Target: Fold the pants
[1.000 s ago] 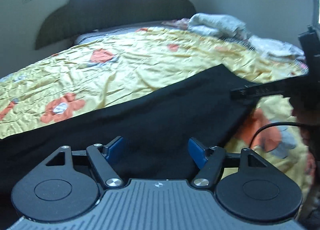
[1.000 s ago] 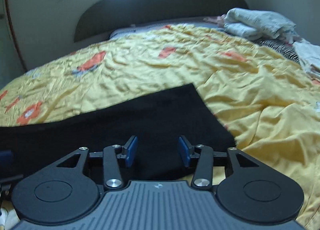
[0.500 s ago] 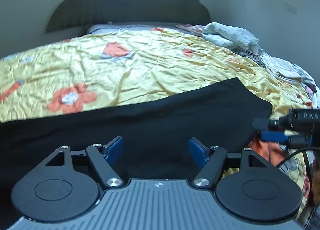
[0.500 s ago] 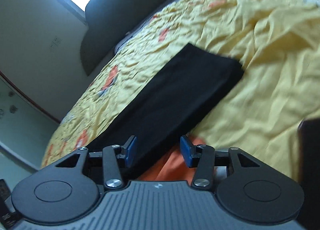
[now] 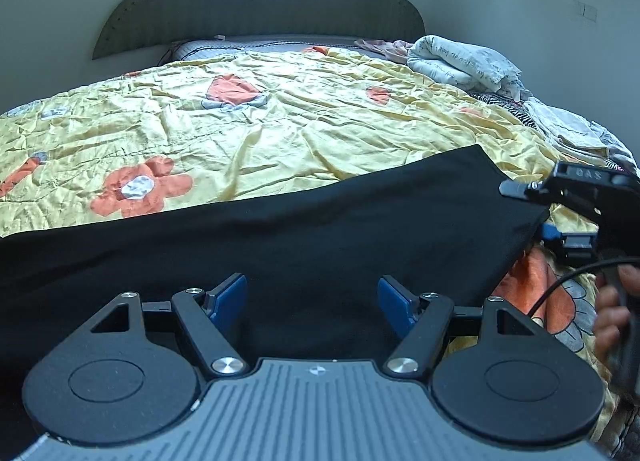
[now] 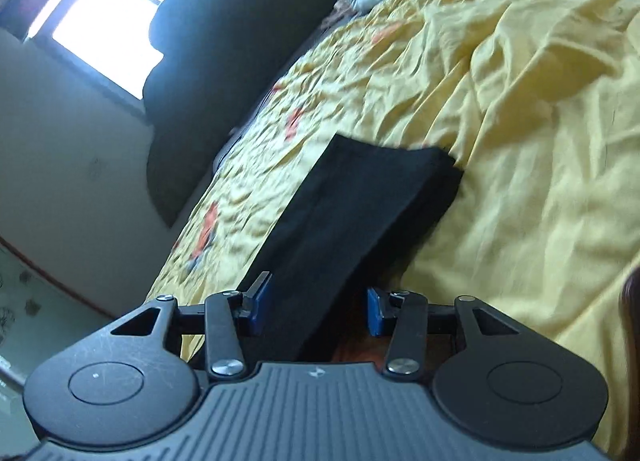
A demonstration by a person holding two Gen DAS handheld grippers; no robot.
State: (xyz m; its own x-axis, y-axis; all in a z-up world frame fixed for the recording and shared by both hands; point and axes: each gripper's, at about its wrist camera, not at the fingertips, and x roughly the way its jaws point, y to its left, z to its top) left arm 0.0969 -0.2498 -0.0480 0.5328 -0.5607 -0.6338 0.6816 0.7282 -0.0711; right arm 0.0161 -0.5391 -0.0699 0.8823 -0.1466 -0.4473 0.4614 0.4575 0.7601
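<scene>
The black pants (image 5: pixel 304 229) lie flat in a long strip across the near part of the yellow flowered bedspread (image 5: pixel 280 125). My left gripper (image 5: pixel 312 297) is open, its blue pads over the pants' near edge. My right gripper (image 6: pixel 316 309) is open and rolled sideways, with the near edge of the pants (image 6: pixel 352 217) between its pads. In the left wrist view the right gripper (image 5: pixel 540 213) sits at the pants' right end, one finger above the cloth and one below.
A dark padded headboard (image 5: pixel 260 9) stands at the far end of the bed. Folded and loose light laundry (image 5: pixel 464 65) is piled along the bed's right side. A window (image 6: pixel 108 17) shows in the right wrist view.
The right gripper has rolled sideways and moved in to the pants' right end. The left gripper has shifted slightly, still open over the pants.
</scene>
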